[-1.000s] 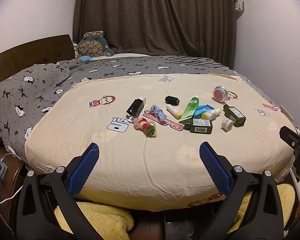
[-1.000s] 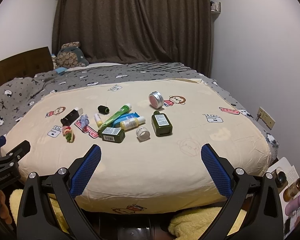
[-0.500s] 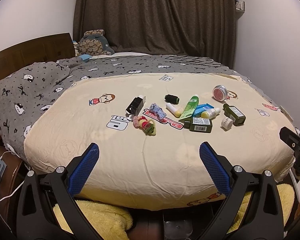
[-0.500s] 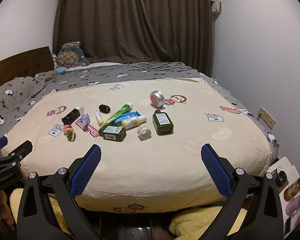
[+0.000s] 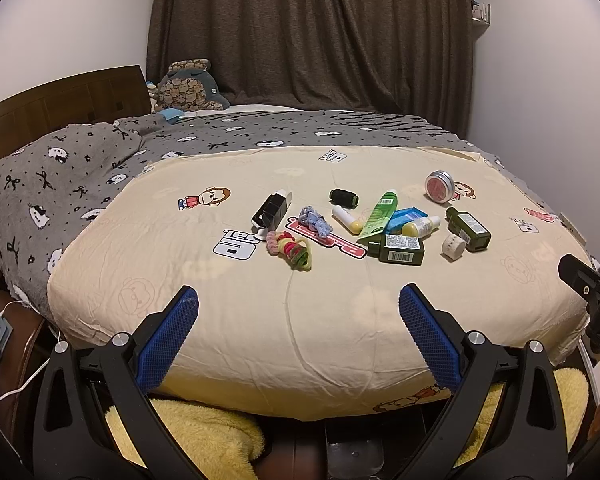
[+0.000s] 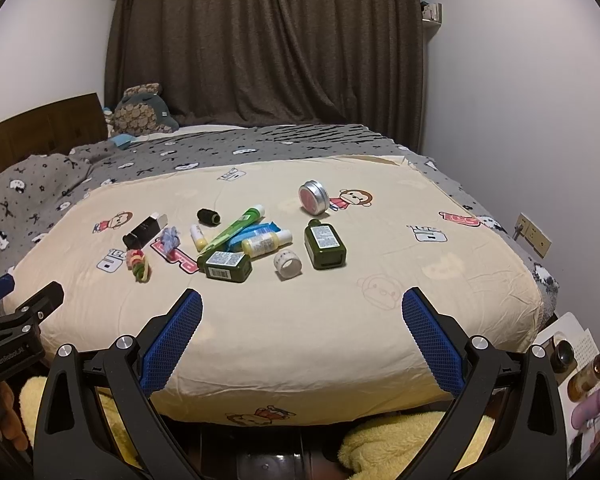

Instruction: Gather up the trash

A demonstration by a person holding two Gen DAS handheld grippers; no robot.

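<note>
Several small items lie in a cluster on the cream bedspread (image 5: 260, 320): two dark green bottles (image 5: 400, 249) (image 6: 325, 243), a green tube (image 5: 380, 214), a yellow bottle (image 6: 266, 241), a white cap (image 6: 288, 265), a round tin (image 6: 313, 197), a black spool (image 5: 343, 197), a black box (image 5: 271, 212) and colourful hair ties (image 5: 290, 249). My left gripper (image 5: 298, 300) is open and empty, near the bed's front edge. My right gripper (image 6: 302, 300) is open and empty, also short of the cluster.
A grey patterned blanket (image 5: 80, 168) covers the bed's left and far side, with a wooden headboard (image 5: 60, 100) and a plush toy (image 5: 188, 88). Dark curtains hang behind. A yellow towel (image 5: 188, 432) lies below the bed. A wall socket (image 6: 534, 234) is at right.
Both views have drifted slightly, with the cluster of items sitting a touch higher in the frame. Both grippers stay open and nothing on the bed has moved.
</note>
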